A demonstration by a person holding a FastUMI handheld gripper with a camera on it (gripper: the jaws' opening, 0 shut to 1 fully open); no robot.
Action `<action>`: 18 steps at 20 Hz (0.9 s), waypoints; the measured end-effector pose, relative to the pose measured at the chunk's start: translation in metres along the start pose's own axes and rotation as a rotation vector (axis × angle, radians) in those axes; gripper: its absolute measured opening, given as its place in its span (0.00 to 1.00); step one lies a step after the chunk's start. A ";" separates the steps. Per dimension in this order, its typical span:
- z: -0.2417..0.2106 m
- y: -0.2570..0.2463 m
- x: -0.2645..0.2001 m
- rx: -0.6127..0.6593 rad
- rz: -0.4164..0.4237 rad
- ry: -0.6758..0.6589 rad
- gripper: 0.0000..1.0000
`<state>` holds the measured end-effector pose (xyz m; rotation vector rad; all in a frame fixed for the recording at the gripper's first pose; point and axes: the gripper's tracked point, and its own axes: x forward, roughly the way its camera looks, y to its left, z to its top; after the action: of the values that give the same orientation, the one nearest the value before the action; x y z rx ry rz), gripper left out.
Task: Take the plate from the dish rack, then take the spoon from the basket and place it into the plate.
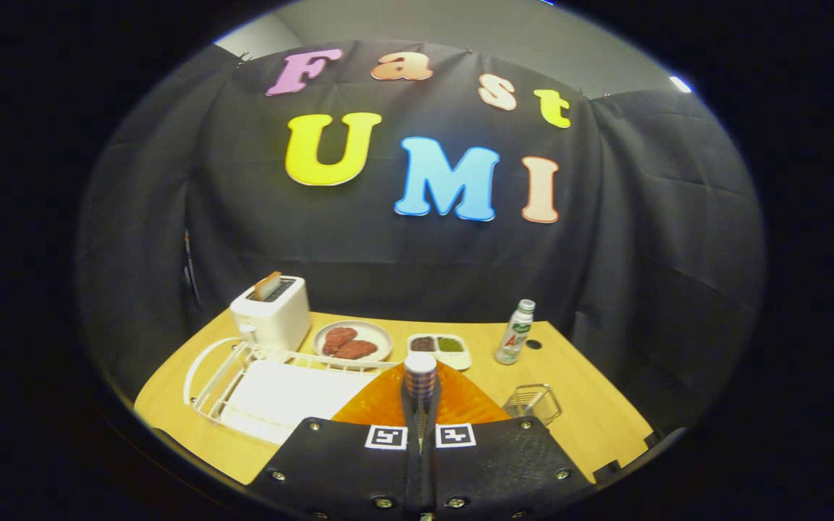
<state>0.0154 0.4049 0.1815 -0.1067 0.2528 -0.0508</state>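
Spoon (420, 383) stands clamped upright in the claw (420, 434) over one orange plate (381, 409), between one dish rack (243, 376) and one basket (533, 402).

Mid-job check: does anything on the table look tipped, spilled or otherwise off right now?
Nothing looks spilled or tipped. The gripper is shut on the spoon, held upright over the orange plate. The dish rack, wire basket, bottle and toaster all sit square on the table.

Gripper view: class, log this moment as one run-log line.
gripper: shut on striped-handled spoon | spoon: upright, above orange ribbed plate | plate: on wooden table, between white dish rack and wire basket
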 end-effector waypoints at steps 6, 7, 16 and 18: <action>-0.035 0.072 -0.017 -0.050 0.143 0.026 0.00; -0.044 0.081 -0.019 -0.043 0.166 0.029 0.00; -0.100 0.097 -0.012 -0.004 0.214 0.062 0.01; -0.109 0.102 -0.014 0.014 0.237 0.069 0.01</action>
<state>-0.0217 0.4962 0.0685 -0.0608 0.3325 0.1792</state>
